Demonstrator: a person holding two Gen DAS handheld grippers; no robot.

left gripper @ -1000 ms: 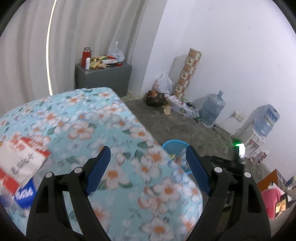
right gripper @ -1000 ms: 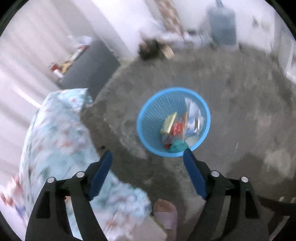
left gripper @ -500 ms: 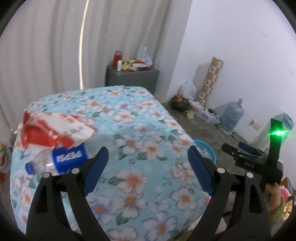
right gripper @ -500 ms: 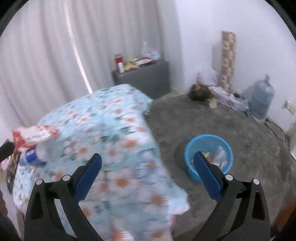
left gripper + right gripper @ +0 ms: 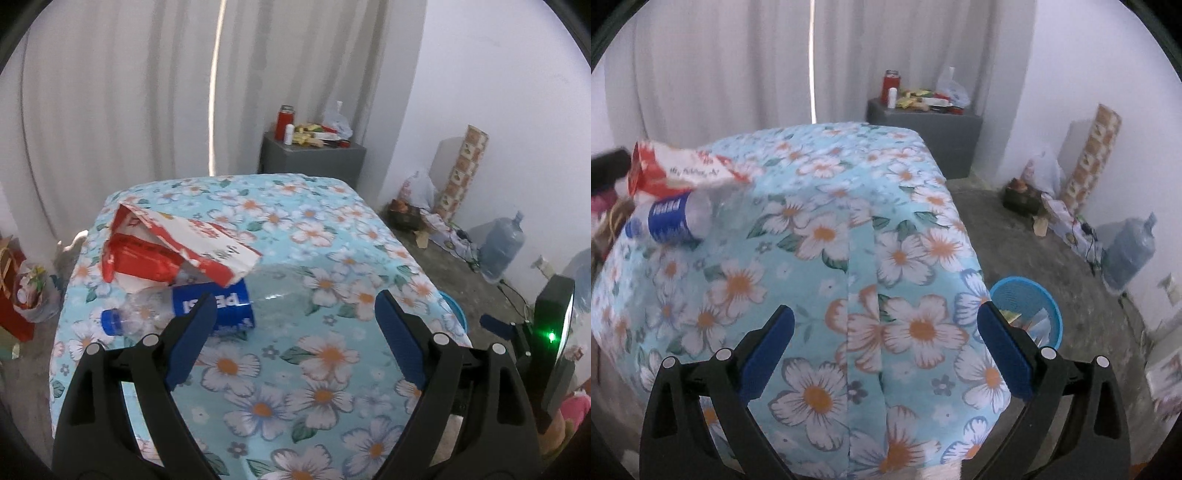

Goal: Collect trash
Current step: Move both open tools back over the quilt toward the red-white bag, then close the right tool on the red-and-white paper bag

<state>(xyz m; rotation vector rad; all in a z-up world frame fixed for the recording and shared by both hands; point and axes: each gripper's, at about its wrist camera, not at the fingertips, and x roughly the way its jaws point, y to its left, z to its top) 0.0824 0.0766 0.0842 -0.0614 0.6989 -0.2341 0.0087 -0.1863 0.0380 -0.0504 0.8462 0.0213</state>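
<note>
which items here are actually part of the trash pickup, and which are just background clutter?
Job:
- plastic bottle, lying on the floral table
- red-and-white paper bag, resting over the bottle
- blue basket on the floor, already holding trash

Background:
- grey cabinet with its clutter
- water jug
- patterned roll

Turquoise floral tablecloth point(image 5: 325, 236), red-and-white paper bag point(image 5: 192, 247), blue-labelled clear bottle point(image 5: 207, 306), blue basket point(image 5: 1027, 295)

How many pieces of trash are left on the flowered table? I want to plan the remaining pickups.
2: a clear plastic bottle lying on its side at the table's left, and a torn red-and-white paper bag partly lying over it. Smaller scraps under the bag could be hidden.
</note>
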